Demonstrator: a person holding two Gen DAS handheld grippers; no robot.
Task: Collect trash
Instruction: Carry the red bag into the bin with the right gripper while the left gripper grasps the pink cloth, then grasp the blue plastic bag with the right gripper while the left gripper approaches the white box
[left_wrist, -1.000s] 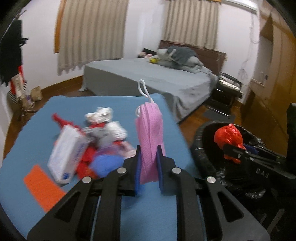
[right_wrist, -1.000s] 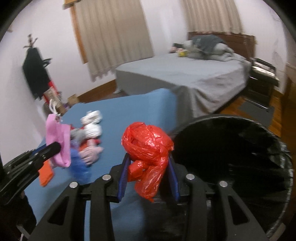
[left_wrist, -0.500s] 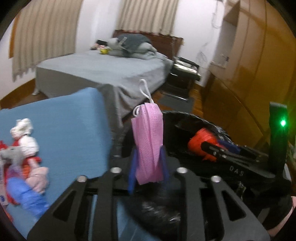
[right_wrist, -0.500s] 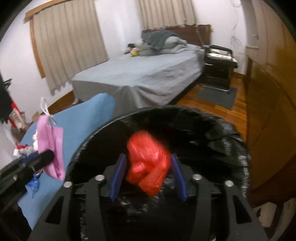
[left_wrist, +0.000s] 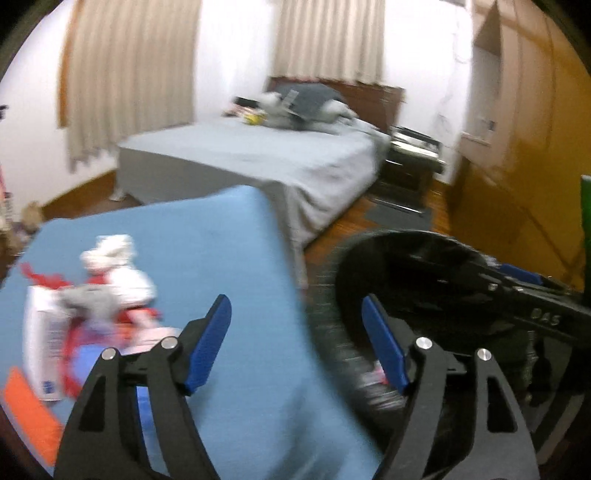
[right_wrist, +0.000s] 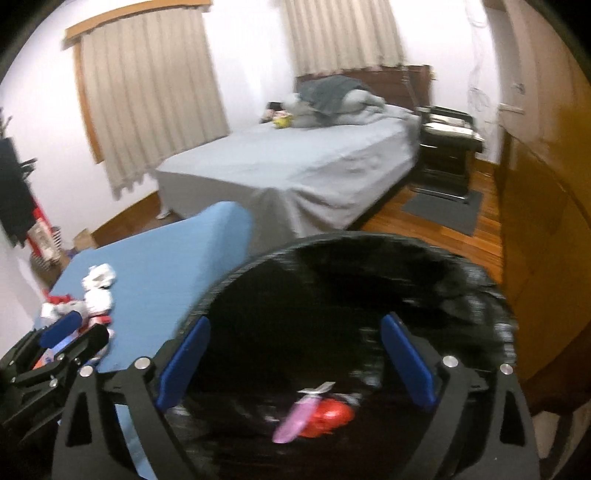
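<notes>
Only my right wrist view shows the pink mask (right_wrist: 297, 417) and red bag (right_wrist: 330, 415) lying in the black-lined bin (right_wrist: 369, 266), bottom centre. My right gripper (right_wrist: 295, 362) tilts over it; my left gripper (left_wrist: 295, 343) straddles the blue table's (left_wrist: 207, 236) edge. Both jaws have just been opening and stand wide and empty; a second ago each held its piece. Remaining trash (left_wrist: 92, 295) sits lower left.

You have one round bin lined with black plastic (right_wrist: 480, 295), and two pieces lie in it: one crumpled red plastic bag (right_wrist: 330, 417) and one pink face mask (right_wrist: 295, 421). One blue-covered table (left_wrist: 221, 240) carries one blurred heap of wrappers (left_wrist: 92, 314), too smeared to count, and one flat orange strip (left_wrist: 29, 417).
</notes>
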